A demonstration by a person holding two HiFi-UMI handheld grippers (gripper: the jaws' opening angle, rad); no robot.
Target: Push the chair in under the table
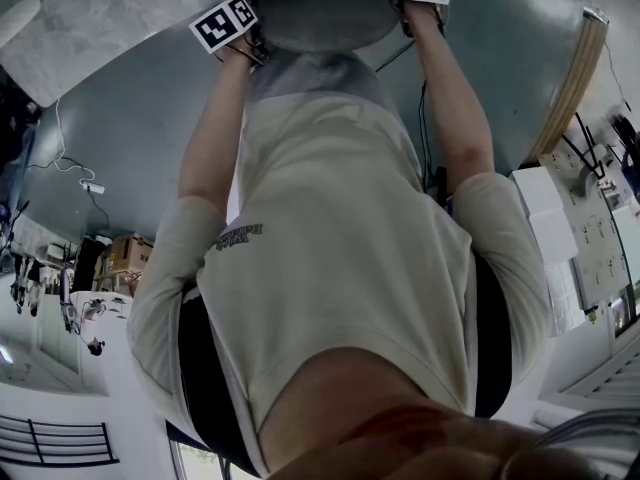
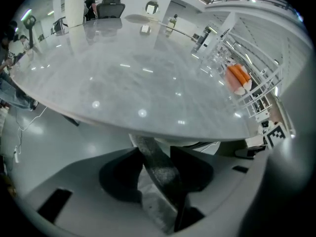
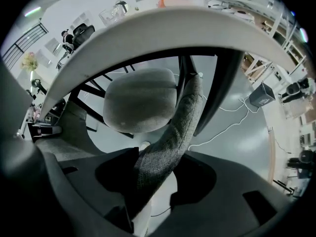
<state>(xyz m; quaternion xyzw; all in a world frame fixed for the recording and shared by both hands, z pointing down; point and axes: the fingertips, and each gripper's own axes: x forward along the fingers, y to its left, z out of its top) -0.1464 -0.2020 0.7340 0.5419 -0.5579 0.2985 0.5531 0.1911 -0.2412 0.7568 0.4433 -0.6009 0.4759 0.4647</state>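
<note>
As the left claw (image 2: 160,174) and right claw (image 3: 155,174) each grip the back rim of the grey woven-fabric chair (image 3: 140,105) for pushing, its seat sits partly under the pale marble round counter (image 2: 148,73).

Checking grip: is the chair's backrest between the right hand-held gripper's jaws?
Yes, the grey fabric backrest runs between the jaws of the right hand-held gripper.

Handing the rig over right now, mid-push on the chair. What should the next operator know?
Left gripper: shut on one edge of the chair backrest.
Right gripper: shut on the same backrest, other side.
Seat shows below the rim of the table, so the chair looks partly in.
Left to do: push until the backrest nears the table, then open both grippers.
</note>
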